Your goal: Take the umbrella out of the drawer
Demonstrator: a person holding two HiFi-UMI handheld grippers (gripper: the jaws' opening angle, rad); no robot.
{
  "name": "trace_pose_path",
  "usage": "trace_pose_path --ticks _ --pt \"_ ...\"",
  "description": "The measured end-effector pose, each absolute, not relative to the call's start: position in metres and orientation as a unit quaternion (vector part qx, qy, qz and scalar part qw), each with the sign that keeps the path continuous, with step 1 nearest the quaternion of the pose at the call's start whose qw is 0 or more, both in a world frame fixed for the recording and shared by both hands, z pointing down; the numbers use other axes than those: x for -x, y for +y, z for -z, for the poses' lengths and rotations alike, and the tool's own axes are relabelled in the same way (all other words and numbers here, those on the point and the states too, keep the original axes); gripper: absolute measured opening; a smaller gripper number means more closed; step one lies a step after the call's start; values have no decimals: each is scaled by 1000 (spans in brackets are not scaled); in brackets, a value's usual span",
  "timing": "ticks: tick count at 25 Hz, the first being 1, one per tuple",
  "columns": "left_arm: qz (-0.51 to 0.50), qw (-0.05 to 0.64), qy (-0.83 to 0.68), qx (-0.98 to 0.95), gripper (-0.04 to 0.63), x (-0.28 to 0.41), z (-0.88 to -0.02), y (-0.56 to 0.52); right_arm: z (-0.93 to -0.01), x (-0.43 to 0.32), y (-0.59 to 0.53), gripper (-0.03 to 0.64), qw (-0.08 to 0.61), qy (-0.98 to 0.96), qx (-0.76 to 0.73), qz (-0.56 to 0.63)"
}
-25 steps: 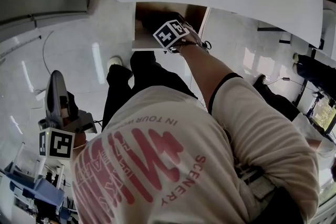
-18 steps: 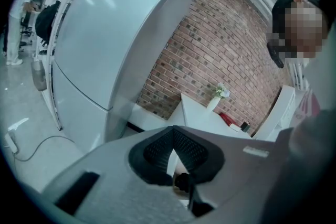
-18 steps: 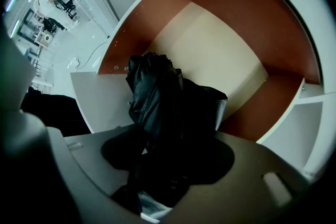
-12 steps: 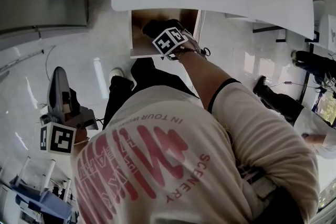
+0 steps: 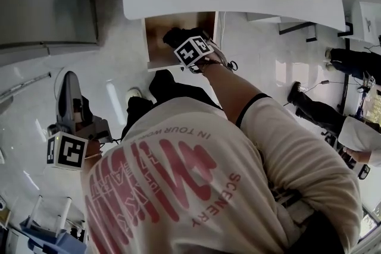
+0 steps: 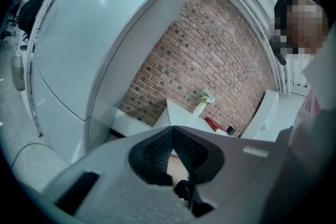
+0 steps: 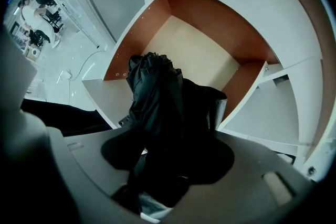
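Umbrella [image 7: 155, 97] lifted higher above drawer [image 7: 194, 44], right hand-held gripper [image 7: 165, 157] gripping it

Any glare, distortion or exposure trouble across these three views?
Head view: heavy fisheye bend, glare streaks on the floor. Right gripper view: the black umbrella is a near-featureless dark mass against the pale drawer. Left gripper view: dark vignetted corners, brick wall sharp but bowed.

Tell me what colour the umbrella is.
The umbrella is black, clearest in the right gripper view.

Right tool [image 5: 178, 38] pointing down, gripping umbrella [image 7: 157, 97], left tool [image 6: 173, 134] closed, near level
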State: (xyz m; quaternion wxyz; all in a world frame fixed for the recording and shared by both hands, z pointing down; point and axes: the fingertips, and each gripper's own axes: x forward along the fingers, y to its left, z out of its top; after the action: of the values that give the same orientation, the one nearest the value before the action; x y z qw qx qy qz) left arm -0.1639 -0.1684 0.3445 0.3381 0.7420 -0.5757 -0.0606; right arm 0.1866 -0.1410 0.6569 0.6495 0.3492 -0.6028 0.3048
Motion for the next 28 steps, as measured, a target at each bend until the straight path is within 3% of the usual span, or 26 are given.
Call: trace_pose_path --ticks 19,28 --pt "55 315 -495 -808 6 146 -307 -168 -602 -183 -89 258 545 -602 -453 -368" --pt "51 311 -462 -829 6 160 -298 -171 -564 -165 -80 258 440 -600 -529 -409"
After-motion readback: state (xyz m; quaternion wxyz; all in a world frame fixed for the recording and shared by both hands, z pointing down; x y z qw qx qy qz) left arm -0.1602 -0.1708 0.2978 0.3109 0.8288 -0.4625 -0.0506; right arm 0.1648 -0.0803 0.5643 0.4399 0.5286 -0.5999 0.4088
